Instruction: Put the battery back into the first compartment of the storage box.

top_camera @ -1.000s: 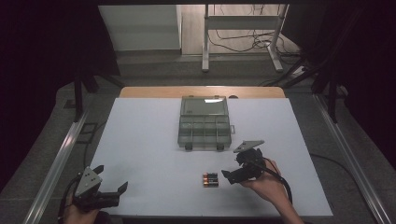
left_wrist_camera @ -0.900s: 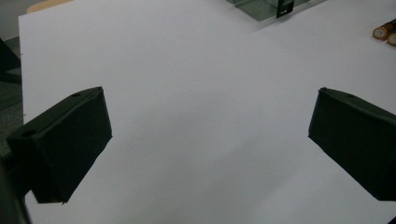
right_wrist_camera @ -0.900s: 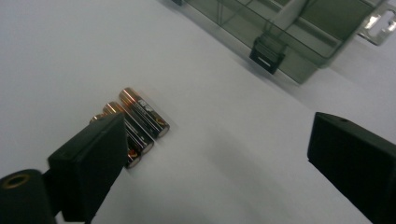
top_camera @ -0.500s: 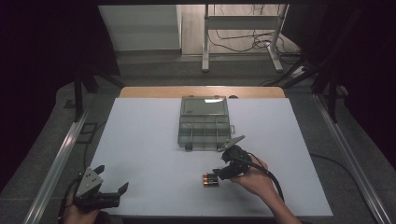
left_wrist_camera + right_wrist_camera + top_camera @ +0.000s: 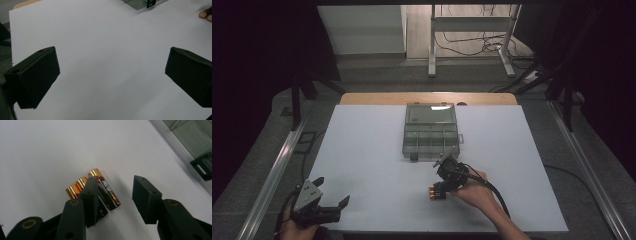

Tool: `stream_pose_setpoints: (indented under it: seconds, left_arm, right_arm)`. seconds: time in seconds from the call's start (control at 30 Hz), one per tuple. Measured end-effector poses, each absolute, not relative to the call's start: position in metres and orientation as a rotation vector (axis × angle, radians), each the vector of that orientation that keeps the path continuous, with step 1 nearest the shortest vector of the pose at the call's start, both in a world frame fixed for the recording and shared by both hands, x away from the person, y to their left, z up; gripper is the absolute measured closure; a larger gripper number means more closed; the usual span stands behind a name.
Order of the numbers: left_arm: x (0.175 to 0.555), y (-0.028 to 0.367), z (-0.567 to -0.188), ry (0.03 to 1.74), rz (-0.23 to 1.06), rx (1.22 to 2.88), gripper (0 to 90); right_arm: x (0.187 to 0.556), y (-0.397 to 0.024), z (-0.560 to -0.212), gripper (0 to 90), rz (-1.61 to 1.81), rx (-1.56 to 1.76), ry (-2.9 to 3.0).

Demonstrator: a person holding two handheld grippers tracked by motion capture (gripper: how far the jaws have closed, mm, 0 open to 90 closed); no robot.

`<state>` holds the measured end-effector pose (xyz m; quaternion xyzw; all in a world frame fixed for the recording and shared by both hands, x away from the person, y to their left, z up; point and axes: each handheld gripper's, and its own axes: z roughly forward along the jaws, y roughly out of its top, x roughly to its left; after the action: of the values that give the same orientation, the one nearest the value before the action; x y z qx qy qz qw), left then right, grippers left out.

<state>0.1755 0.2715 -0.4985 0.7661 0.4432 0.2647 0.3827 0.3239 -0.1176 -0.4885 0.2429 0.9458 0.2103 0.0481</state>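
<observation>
Three black batteries with gold ends [image 5: 100,187] lie side by side on the white table top; in the high view the batteries [image 5: 437,192] sit near the front middle. My right gripper [image 5: 115,195] is open just above them, one jaw over the pack and the other beside it, with one battery in the gap. In the high view the right gripper [image 5: 446,179] leans down over them. My left gripper [image 5: 332,206] rests open at the front left corner, nothing between its jaws [image 5: 112,72]. The battery ends [image 5: 206,13] show at that view's top right.
A grey clear-lidded compartment box [image 5: 431,131] lies shut at the back middle of the white sheet [image 5: 362,150]; its black latch [image 5: 202,168] shows near the right gripper. A wooden table edge [image 5: 377,98] runs behind the sheet. Metal rails [image 5: 274,170] flank the table.
My right gripper has moved left and forward from the box's right side down over the batteries. The left gripper has stayed at the front left corner.
</observation>
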Motion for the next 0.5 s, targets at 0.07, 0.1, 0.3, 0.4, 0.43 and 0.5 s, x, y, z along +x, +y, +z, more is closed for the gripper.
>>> stream_pose_setpoints:
  seconds: [0.07,0.1,0.3,0.4,0.43,0.5]
  left_arm:
    - [0.175,0.271,-0.499,1.13,0.675,1.954,0.3]
    - [0.175,0.271,-0.499,1.13,0.676,1.954,0.2]
    - [0.175,0.272,-0.499,1.13,0.676,1.953,0.2]
    - [0.175,0.271,-0.498,1.128,0.677,1.955,0.2]
    - [0.175,0.271,-0.498,1.128,0.678,1.957,0.2]
    - [0.175,0.271,-0.498,1.127,0.679,1.957,0.2]
  right_arm:
    - [0.324,-0.115,-0.49,58.4,0.633,0.731,2.891]
    - [0.324,-0.114,-0.491,58.6,0.63,0.724,2.895]
    - [0.329,-0.111,-0.495,61.0,0.615,0.72,2.911]
    - [0.332,-0.107,-0.501,67.9,0.566,0.697,2.919]
    - [0.333,-0.106,-0.504,69.8,0.541,0.681,2.915]
    - [0.332,-0.105,-0.503,76.1,0.549,0.665,2.911]
